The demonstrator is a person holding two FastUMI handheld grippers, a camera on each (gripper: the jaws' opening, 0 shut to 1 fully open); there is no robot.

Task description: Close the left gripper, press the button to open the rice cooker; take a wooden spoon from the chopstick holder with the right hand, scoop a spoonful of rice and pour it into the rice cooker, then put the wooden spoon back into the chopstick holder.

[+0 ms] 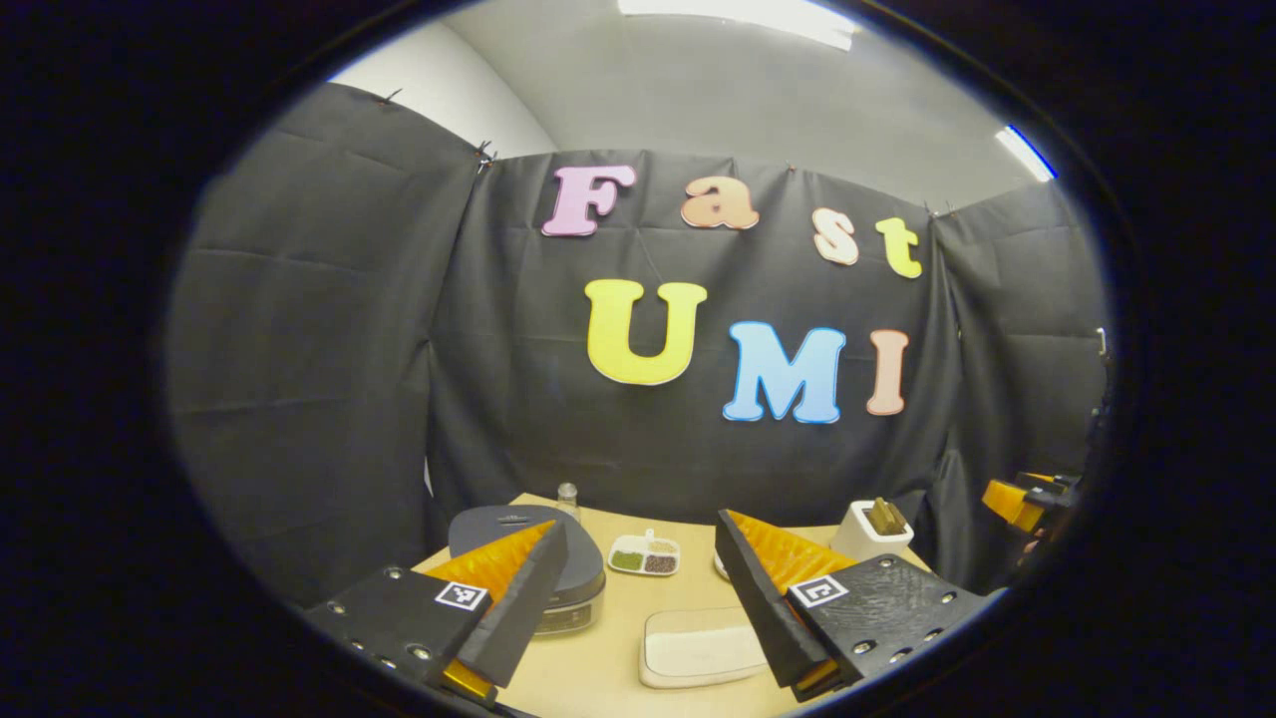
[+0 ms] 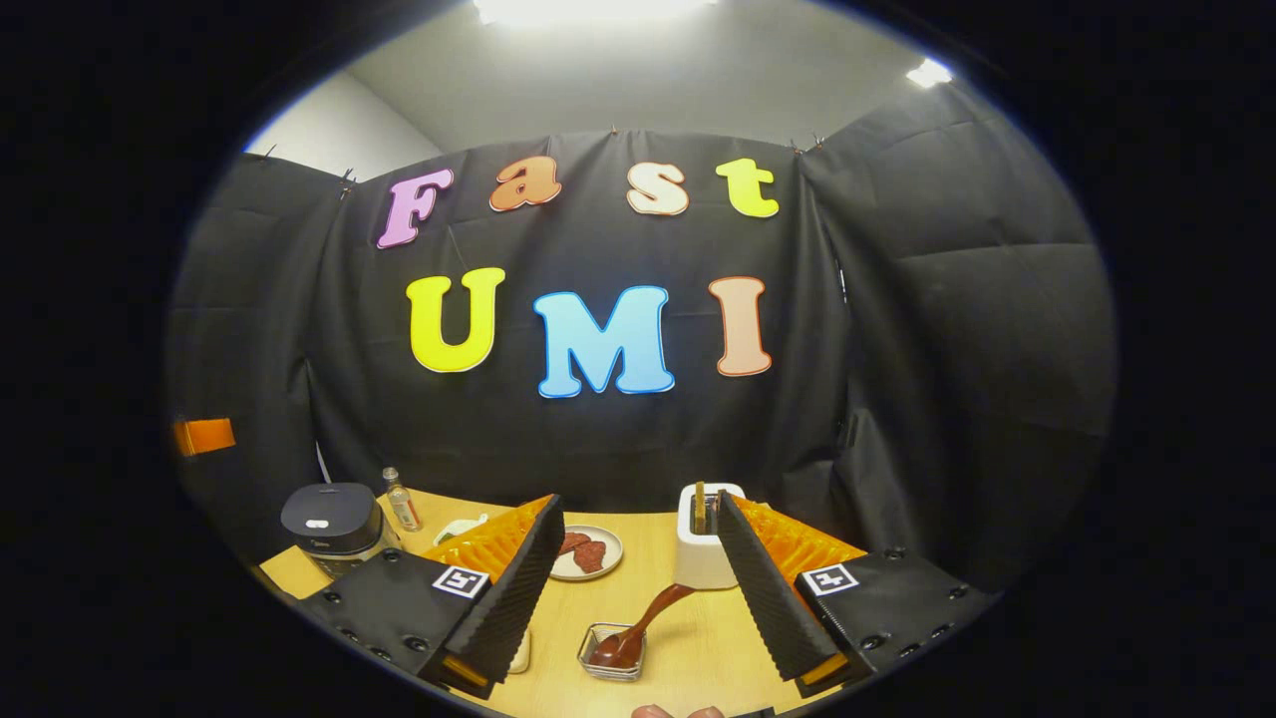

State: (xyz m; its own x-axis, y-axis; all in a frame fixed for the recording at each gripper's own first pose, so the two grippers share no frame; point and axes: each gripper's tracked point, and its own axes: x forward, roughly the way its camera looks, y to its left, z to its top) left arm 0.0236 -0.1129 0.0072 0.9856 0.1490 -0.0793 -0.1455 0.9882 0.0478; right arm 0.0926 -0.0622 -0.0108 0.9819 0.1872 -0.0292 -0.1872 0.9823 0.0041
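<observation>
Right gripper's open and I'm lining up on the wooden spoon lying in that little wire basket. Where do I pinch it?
Pinch the wooden spoon on its bare handle, midway up. The bowl sits down inside the wire basket; the handle slants up toward the white holder. Come from above, fingers across the handle.

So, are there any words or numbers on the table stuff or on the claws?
No readable words or numbers.
The square tags on the left claw and the right claw: black-and-white patterns, not writing.
Mark on the rice cooker lid: too small to read.
Label on the bottle: too small to read.
</observation>
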